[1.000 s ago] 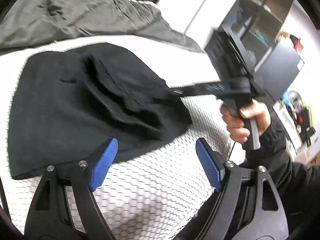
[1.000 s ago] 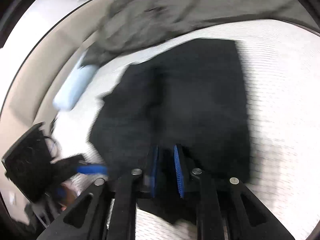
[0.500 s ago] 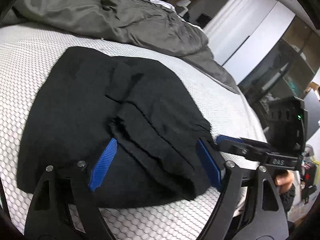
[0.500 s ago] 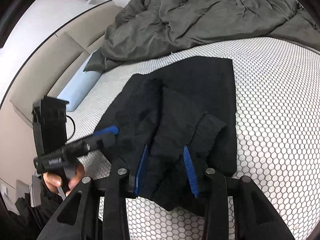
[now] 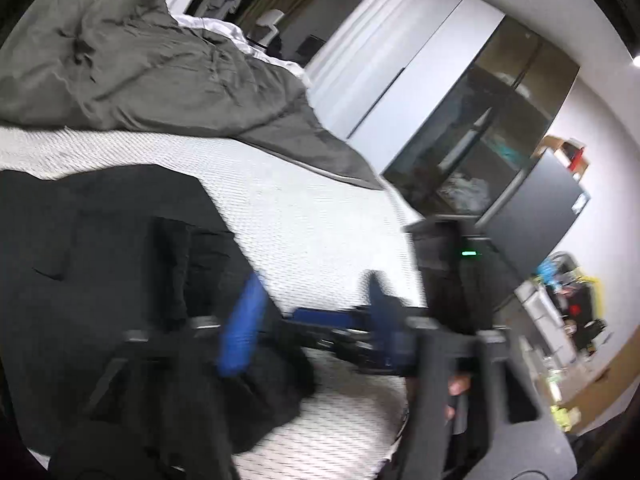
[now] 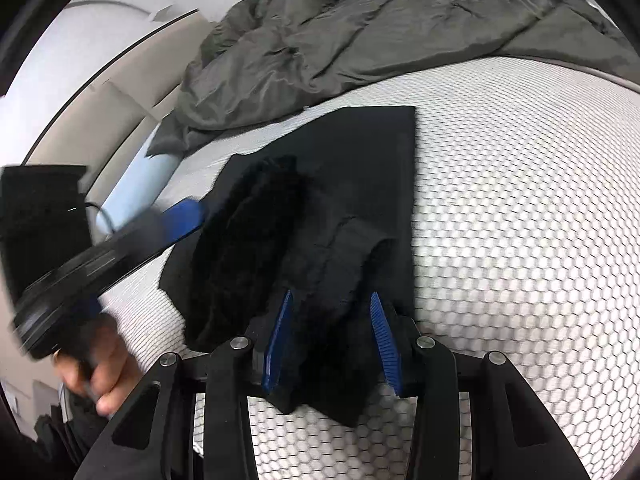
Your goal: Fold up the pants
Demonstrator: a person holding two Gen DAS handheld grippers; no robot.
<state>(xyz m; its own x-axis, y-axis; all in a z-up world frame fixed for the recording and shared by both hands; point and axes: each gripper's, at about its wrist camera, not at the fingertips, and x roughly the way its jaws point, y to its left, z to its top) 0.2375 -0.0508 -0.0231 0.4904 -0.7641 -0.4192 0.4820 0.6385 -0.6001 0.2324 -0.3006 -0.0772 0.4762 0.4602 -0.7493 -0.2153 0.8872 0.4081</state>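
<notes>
You've got plenty of bare mattress (image 6: 520, 220) to the right of the black pants (image 6: 360, 168), so that side is wide open. Far side is blocked by the rumpled grey duvet (image 6: 340, 32), lying just past the pants' far edge. On the left, the other gripper (image 6: 182, 216) crowds the pants' edge, with a pale blue pillow (image 6: 136, 188) behind it.

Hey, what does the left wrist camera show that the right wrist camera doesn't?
Only the left wrist view shows the white wardrobe, the dark glass-fronted shelves and clutter on the floor.

Only the right wrist view shows the pale blue pillow, the beige headboard and the person's left hand.

Both show the black pants, the white mattress, the grey duvet, the left gripper and the right gripper.
</notes>
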